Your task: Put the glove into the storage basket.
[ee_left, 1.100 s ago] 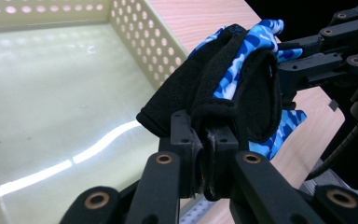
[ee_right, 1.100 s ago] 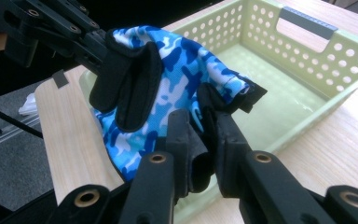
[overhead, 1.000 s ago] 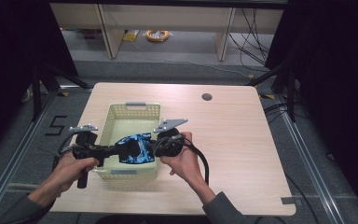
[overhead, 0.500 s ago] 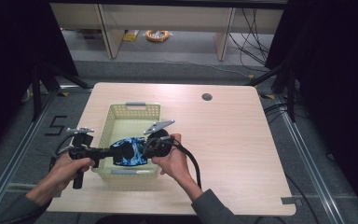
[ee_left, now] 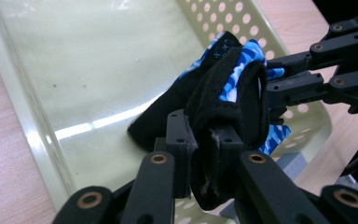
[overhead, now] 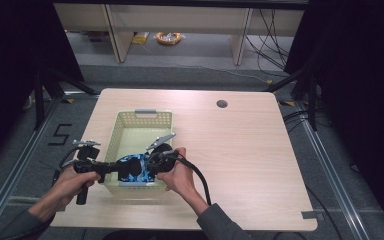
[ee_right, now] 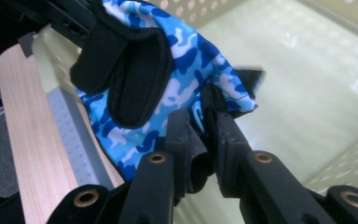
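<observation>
A blue camouflage glove with black cuff and palm hangs stretched between both grippers, low over the near end of a pale yellow-green perforated basket. My left gripper comes in from the left. In the left gripper view its jaws have just been opening a little, with the glove's black cuff still pinched between them. My right gripper is shut on the glove's other edge, and the right gripper view shows blue fabric squeezed between its jaws. The basket's floor is bare.
The basket stands on the left half of a light wooden table that has a round cable hole at the back. A grey handle marks the basket's far rim. Both forearms enter from the bottom edge.
Both hands have sunk, carrying the glove lower into the basket's near end. The right hand has also shifted left, toward the left gripper.
</observation>
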`<move>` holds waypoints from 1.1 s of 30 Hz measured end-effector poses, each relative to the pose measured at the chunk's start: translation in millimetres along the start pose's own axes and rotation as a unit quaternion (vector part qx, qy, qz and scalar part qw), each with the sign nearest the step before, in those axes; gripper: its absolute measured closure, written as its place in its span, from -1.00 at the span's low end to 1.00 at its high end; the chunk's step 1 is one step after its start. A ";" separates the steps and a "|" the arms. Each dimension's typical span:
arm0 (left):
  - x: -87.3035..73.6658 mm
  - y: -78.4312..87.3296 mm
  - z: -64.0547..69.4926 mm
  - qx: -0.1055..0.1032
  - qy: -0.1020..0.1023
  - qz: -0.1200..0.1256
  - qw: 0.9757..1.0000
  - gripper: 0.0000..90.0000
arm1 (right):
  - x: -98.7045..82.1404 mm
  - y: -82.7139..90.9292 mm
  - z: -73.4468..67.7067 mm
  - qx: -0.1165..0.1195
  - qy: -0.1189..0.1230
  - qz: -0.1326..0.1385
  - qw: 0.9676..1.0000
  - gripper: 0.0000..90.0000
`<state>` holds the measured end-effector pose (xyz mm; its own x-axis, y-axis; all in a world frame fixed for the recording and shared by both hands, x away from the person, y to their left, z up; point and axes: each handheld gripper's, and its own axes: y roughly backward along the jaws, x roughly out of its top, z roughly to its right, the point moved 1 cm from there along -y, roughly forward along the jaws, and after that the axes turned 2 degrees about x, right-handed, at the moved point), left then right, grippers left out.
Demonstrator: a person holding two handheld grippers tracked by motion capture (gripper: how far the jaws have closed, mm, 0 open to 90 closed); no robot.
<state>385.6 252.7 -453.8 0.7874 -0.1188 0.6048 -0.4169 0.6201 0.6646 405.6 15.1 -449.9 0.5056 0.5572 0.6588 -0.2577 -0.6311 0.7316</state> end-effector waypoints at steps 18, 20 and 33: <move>6.3 10.9 4.1 0.008 0.007 0.010 1.000 0.20 | -3.6 -2.2 10.5 -0.010 -0.017 -0.016 1.000 0.75; 5.9 11.4 6.4 0.004 0.003 0.011 1.000 0.20 | -4.1 -2.1 11.4 -0.012 -0.016 -0.017 1.000 0.75; 2.4 13.3 14.3 0.012 -0.013 0.006 1.000 0.12 | -5.2 -2.7 12.4 -0.010 -0.021 -0.022 0.999 0.75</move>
<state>375.5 249.6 -437.2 0.7712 -0.1317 0.6229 -0.4367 0.6026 0.6680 414.0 7.3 -457.5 0.5502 0.5606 0.6188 -0.2517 -0.5952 0.7631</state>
